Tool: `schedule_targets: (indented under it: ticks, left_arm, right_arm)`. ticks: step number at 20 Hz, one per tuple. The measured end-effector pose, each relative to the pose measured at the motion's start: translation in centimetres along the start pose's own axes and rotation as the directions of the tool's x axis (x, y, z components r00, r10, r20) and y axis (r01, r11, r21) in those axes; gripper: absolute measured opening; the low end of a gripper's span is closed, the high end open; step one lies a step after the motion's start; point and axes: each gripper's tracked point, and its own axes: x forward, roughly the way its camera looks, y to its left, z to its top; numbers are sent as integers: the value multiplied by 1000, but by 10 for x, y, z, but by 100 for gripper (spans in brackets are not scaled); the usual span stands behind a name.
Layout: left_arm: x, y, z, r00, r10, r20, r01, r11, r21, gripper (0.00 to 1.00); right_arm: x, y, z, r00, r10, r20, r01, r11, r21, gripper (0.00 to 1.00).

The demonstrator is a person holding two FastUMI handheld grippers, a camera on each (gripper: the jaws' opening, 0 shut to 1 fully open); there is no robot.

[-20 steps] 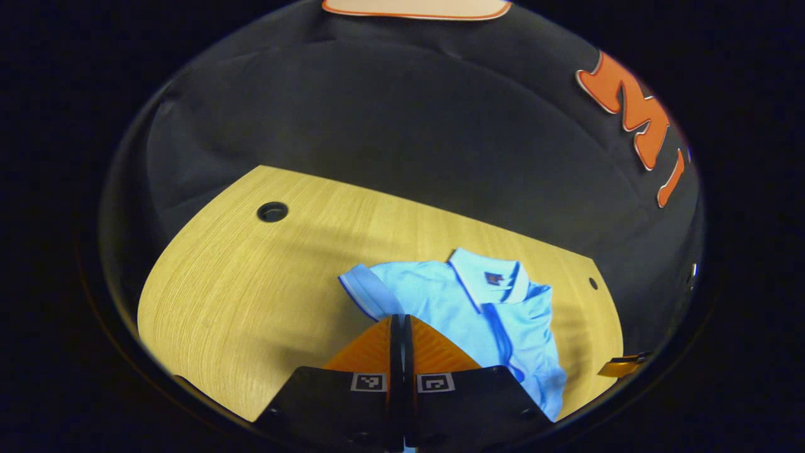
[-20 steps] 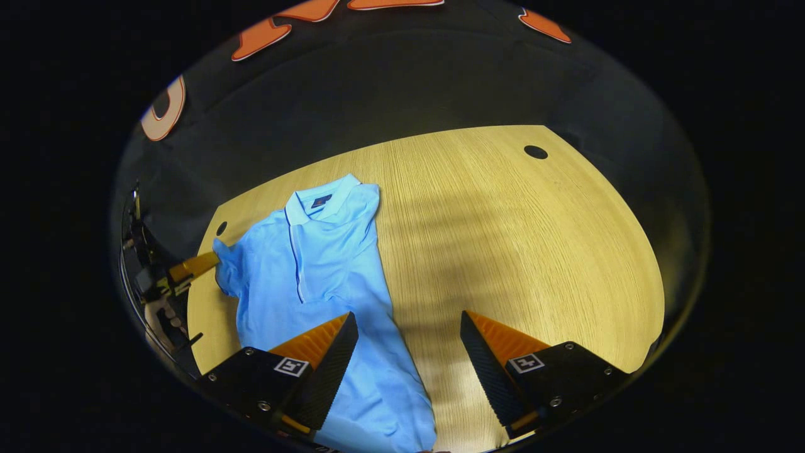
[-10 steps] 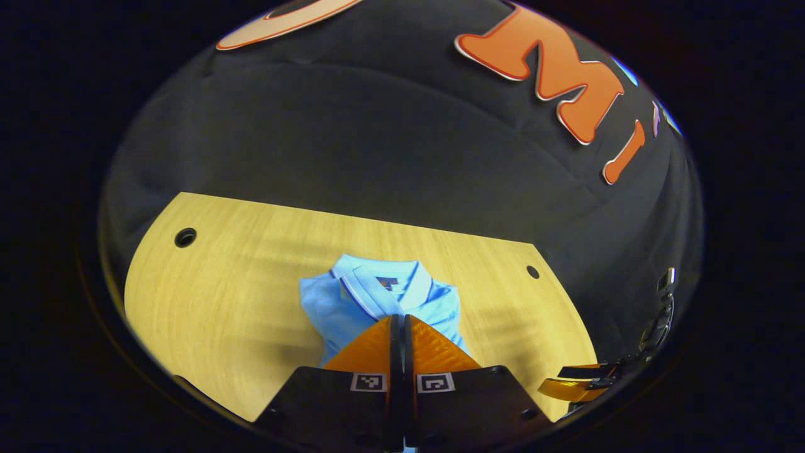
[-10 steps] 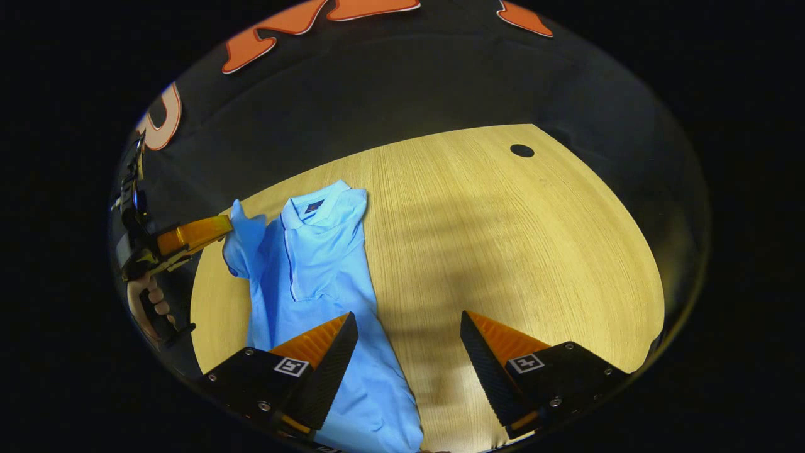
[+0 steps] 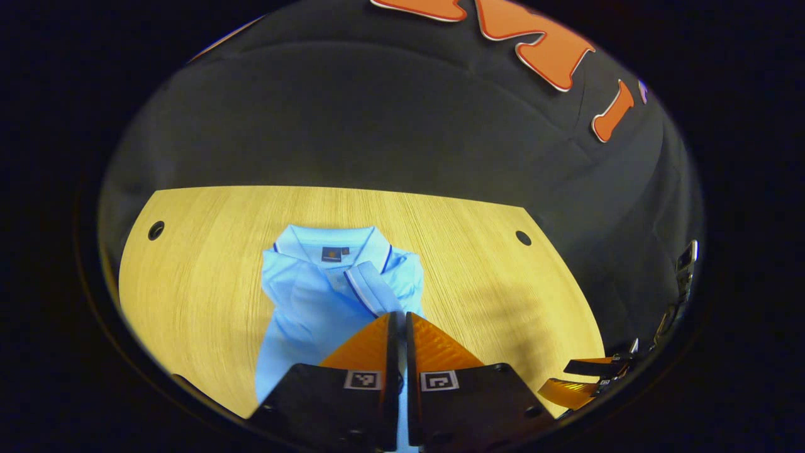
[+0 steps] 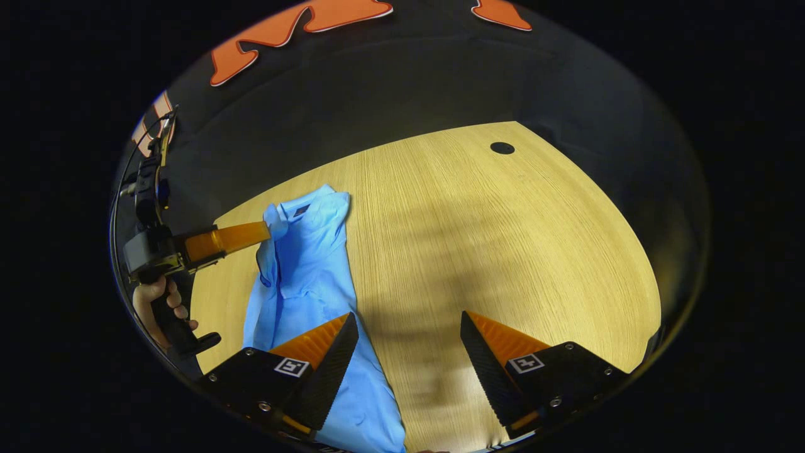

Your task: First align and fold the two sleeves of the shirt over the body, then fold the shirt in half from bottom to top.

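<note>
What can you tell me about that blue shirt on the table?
The shirt is a light blue polo of soft knit-looking cloth, with a collar edged in dark piping and a small dark tag inside. It lies on the wooden table, collar toward the booth wall. The left gripper is shut on its striped-cuff sleeve, holding it over the body.

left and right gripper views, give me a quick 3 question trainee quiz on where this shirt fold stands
1. True or false: the right gripper is open above the table.
2. What does the left gripper pinch: A the sleeve, B the collar, C the hem?
3. Fill in: the bottom-to-top fold of the shirt is not yet ____.

Key: 1 true; 2 A; 3 done.
</note>
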Motion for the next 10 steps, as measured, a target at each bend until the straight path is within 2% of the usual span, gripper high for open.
schedule_targets:
  ticks: [1,4,7,10]
  left_arm:
    - [0,-4,-1,1000,-5,-5,5,1000,-4,11]
    - [-7,-3,-8,1000,4,-17,-4,1000,17,59]
    - [-24,18,-10,997,73,-7,-73,995,73,100]
    - [-49,43,-22,992,127,-9,-125,984,128,100]
  right_arm:
    - [1,0,-3,1000,0,-2,0,1000,-3,99]
    - [0,0,-4,1000,3,-8,-3,1000,-13,99]
    - [0,5,-6,1000,13,-17,-13,1000,-24,99]
    - [-2,13,-14,999,6,-33,-8,999,-46,99]
